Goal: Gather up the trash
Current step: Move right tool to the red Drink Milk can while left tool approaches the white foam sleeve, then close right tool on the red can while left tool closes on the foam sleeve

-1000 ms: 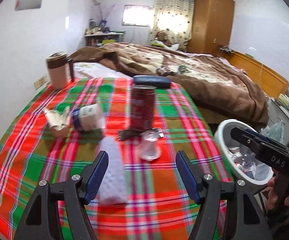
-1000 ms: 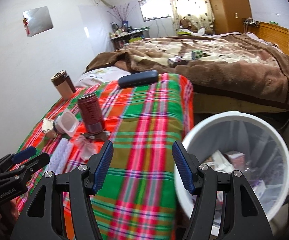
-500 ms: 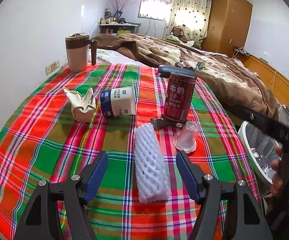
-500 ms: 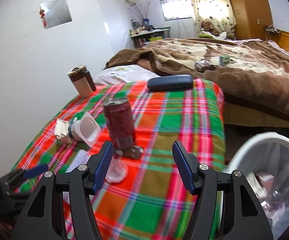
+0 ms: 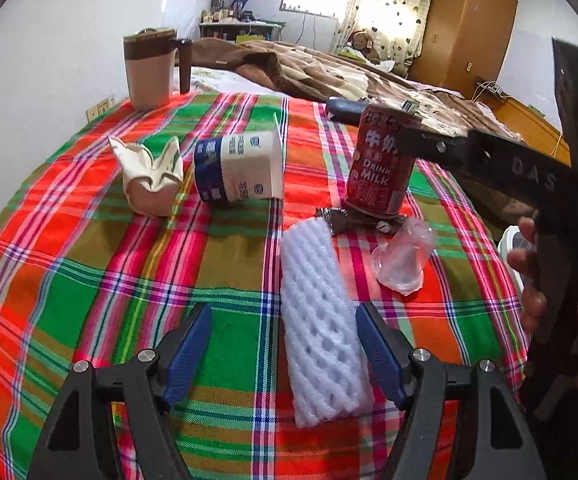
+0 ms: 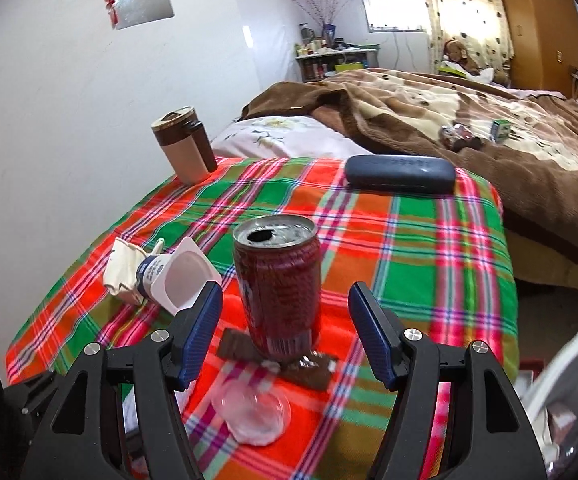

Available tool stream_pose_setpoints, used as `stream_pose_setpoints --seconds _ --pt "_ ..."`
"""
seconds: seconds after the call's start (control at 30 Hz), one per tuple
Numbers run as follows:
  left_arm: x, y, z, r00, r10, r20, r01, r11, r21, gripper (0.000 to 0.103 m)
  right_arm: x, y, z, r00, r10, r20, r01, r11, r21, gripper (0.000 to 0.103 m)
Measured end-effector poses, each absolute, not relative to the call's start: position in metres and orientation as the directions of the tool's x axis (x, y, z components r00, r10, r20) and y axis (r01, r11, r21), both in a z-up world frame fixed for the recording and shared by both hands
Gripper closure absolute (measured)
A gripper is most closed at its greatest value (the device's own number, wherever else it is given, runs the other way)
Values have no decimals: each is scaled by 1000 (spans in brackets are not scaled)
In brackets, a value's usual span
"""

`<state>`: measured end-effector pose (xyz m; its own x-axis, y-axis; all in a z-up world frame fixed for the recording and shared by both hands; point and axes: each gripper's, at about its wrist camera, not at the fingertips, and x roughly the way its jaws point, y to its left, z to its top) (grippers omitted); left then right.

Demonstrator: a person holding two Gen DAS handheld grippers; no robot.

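Between the blue pads of the left gripper, whose jaws are opening, lies a white foam net sleeve, flat on the plaid cloth and untouched. Just beyond, the right gripper (jaws also opening, empty) frames a red milk can standing on a brown wrapper; a clear plastic cup lies nearer. Farther back rest a tipped yogurt cup and a glasses case.

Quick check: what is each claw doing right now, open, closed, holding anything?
Left claw: opening, nothing gripped, foam net lies between its fingers.
Right claw: opening, empty, milk can just ahead.
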<state>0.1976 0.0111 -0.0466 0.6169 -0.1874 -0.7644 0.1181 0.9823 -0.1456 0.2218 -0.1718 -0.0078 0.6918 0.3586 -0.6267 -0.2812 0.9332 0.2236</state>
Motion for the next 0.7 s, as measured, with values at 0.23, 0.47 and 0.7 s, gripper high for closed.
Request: stream_pose_setpoints --seconds 0.23,0.47,0.7 --pt "204 11 -54 604 -196 -773 126 981 -151 29 236 -162 -17 660 356 -662 -290 933 212 36" --pt "204 7 -54 605 -190 -773 132 982 -138 28 243 -158 -21 666 311 -678 -263 949 176 36" --pt "203 4 -52 609 -185 -771 136 982 -128 29 244 -156 -26 647 334 -686 -277 940 197 40"
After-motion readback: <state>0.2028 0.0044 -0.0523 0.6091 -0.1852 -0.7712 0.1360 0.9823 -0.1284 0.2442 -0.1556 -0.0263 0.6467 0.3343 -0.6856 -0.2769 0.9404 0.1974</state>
